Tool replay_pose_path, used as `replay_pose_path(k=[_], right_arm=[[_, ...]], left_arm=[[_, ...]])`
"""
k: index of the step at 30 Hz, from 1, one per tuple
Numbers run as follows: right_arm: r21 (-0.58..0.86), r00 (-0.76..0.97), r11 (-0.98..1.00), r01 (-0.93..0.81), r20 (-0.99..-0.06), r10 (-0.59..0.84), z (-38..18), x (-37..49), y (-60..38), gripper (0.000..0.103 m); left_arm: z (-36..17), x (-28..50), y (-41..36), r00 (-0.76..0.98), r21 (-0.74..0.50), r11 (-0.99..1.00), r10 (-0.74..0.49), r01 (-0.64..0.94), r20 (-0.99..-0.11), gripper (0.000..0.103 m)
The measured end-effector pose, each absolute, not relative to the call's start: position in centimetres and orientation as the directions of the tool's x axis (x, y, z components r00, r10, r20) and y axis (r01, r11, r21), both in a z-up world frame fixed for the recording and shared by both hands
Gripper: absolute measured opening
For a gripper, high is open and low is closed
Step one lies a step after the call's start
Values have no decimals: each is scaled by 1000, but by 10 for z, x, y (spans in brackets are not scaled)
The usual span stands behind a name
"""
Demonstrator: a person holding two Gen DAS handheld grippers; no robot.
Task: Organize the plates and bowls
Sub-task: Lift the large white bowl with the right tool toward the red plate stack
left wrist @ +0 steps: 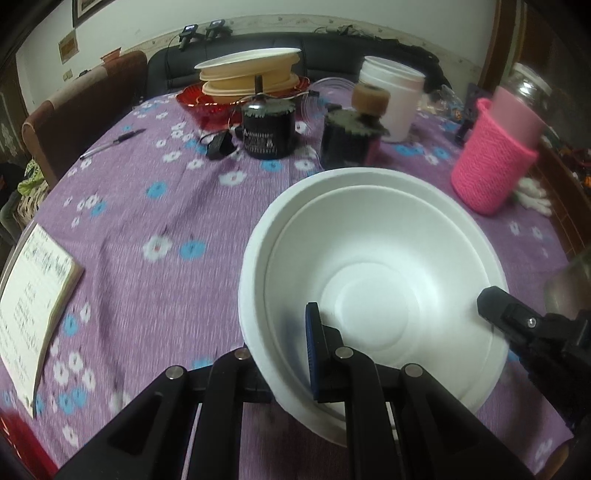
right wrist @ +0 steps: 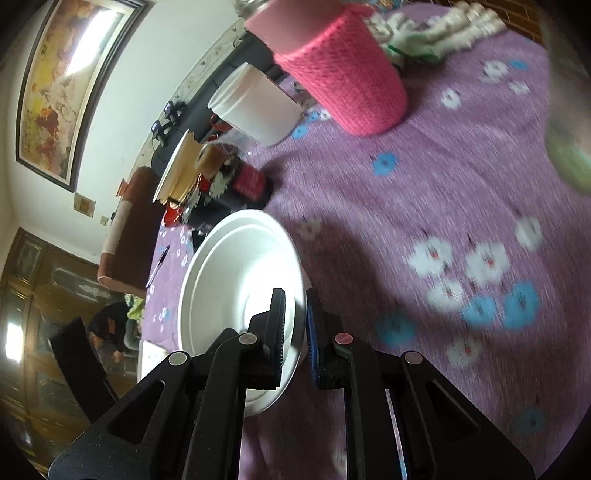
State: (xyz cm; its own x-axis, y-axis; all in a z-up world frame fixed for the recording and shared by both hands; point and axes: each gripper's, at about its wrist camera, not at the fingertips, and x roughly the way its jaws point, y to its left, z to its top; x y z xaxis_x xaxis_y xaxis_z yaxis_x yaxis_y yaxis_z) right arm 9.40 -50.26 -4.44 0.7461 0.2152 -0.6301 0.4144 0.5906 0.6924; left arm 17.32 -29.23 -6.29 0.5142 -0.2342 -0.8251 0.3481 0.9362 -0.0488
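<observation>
Two nested white foam bowls [left wrist: 373, 273] are held above the purple flowered tablecloth. My left gripper [left wrist: 284, 350] is shut on their near rim, one finger inside and one outside. My right gripper [right wrist: 295, 325] is shut on the opposite rim of the same bowls [right wrist: 236, 273]; its black finger [left wrist: 517, 317] shows at the right of the left wrist view. A stack of beige and white plates [left wrist: 251, 70] sits on a red dish [left wrist: 207, 103] at the far side of the table.
Two black jars [left wrist: 267, 129] stand mid-table, beside a white foam cup [left wrist: 395, 96] and a pink knitted holder [left wrist: 491, 166]. A notebook [left wrist: 33, 295] lies at the left, a pen [left wrist: 110, 144] beyond it. White gloves [right wrist: 436, 29] lie near the holder.
</observation>
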Motion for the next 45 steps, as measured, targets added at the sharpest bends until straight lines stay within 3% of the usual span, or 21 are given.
replay_pose_path(k=[11,26,45], right_arm=[[706,754,597,380,-611,243,-30,20,-466,10],[729,795,648,221,-520,314,8,-52,-394,10],[657,777,754,22,-485,400,58,-53,-283,11]], left_arm=[[-46,101,-259,544,-35,926,-251,376,-801,12],[2,17,-185,684,32,936,-232,350,-691,12],[37,-16,-75,781,-7,978,-171,209,-601,13]])
